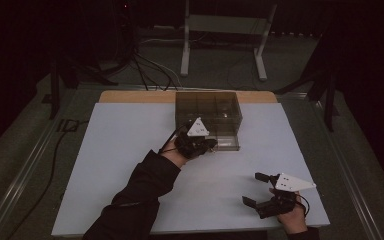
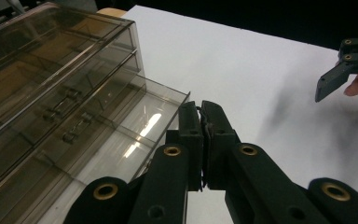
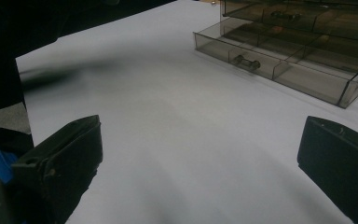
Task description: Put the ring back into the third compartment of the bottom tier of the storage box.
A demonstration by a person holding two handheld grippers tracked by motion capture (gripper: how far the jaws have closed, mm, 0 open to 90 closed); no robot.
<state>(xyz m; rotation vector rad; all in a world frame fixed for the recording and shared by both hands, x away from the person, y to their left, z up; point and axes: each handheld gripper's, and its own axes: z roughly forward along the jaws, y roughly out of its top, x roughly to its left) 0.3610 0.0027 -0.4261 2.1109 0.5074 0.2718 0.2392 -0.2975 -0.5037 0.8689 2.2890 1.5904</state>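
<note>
Nearest the person, low at the right of the white surface (image 1: 130,150), the right tongs (image 1: 261,189) hover with jaws spread wide and nothing between them; in the right gripper view the two black jaws stand far apart over bare white. Well ahead of them and off to their left sit the left tongs (image 1: 211,143), and in the left gripper view (image 2: 201,135) their jaws are pressed together, with no object visible between them, only a thin dark seam. Just beside the left tongs, on their left in that view, lies the drawer (image 2: 135,135), a smoky clear tray pulled partway out from the bottom of the cabinet (image 1: 208,111). The tong tips lie at the drawer's front corner, close to its wall; whether they touch it I cannot tell. The drawer's small handle (image 3: 244,61) shows in the right gripper view, on the front wall facing the person. Beyond the drawer rises the cabinet itself, with more drawers stacked above, all shut.

The step in hand looks like working the bottom drawer, either finishing the pull or starting to push it home. The next move probably calls for the closed left tongs to bear squarely on the front wall or handle and travel straight along the drawer's run, so the light cabinet does not skid or twist; the right tongs could steady it.
</note>
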